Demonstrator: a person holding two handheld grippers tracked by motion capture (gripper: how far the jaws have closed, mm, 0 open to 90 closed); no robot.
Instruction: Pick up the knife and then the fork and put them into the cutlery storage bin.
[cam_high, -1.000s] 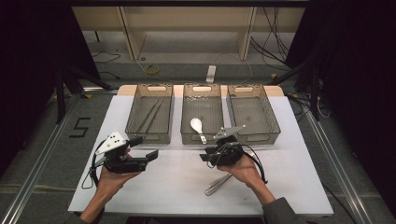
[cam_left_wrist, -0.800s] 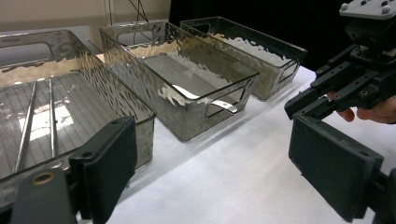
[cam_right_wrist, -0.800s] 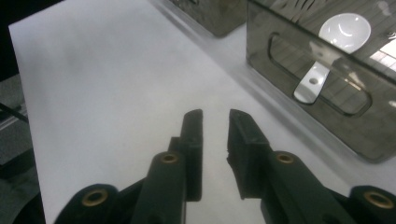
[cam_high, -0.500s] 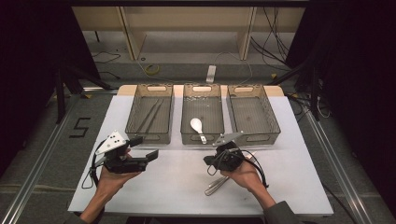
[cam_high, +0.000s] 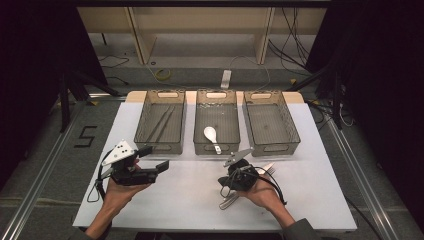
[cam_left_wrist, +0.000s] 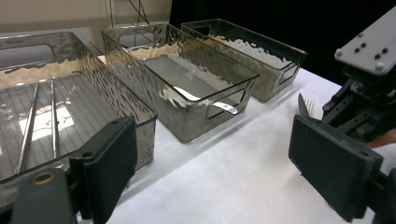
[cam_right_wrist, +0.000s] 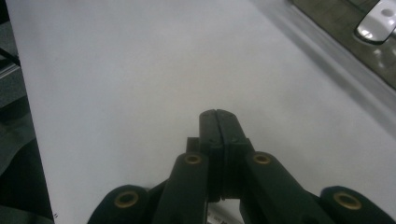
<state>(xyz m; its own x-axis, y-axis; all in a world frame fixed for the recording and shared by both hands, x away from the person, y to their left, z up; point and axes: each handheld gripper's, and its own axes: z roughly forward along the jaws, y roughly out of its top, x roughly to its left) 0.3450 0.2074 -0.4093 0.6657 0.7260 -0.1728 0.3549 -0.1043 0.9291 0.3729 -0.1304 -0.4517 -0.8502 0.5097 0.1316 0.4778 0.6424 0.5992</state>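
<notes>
White table (cam_high: 190, 200) bearing three clear bins; middle bin (cam_high: 216, 122) with a white spoon (cam_high: 211, 136) inside. Left gripper (cam_high: 159, 167) near the left bin, jaws wide apart, empty. Right gripper (cam_right_wrist: 218, 122) pressed fully closed — whether gripping anything, unclear — above a fork (cam_high: 266, 169) lying on the table beneath that hand.

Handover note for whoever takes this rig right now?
Left gripper: open, empty, held above the table in front of the left bin.
Right gripper: fingers shut, nothing seen between them, low over the metal cutlery on the table.
Done: chopsticks in left bin, white spoon in middle bin.
Left: fork and anything lying with it, probably for the empty right bin.
</notes>
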